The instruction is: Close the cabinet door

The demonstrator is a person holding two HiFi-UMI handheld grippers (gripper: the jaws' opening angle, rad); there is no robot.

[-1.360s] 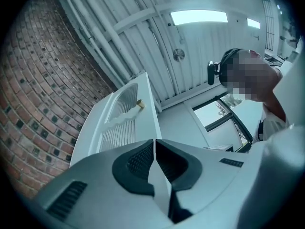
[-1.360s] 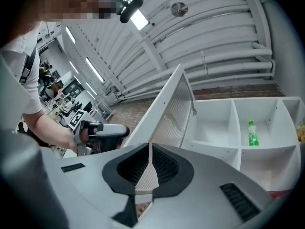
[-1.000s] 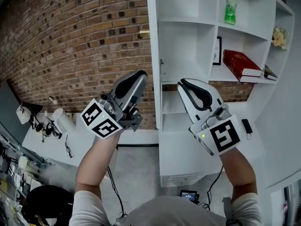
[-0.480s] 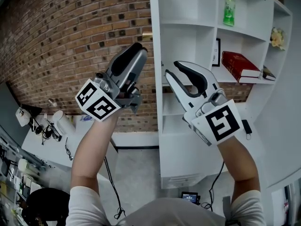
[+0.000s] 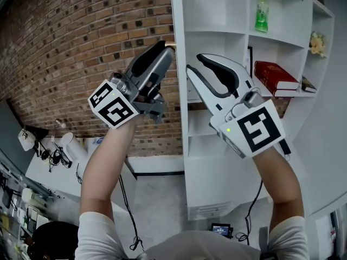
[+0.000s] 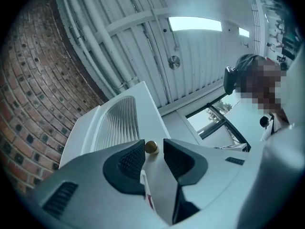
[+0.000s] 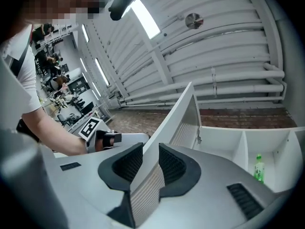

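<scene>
left gripper (image 5: pixel 161 50) jaws, just opening, stand apart around the cabinet door's (image 7: pixel 176 113) brass knob (image 6: pixel 151 147); near the knob, right gripper's (image 7: pixel 150 151) parted jaws straddle the door's edge.

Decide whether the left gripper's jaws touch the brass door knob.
Cannot tell. Left gripper view: the brass knob sits between the left gripper's jaws, which have just been opening, hard by one; neither contact nor gap is plain.
</scene>
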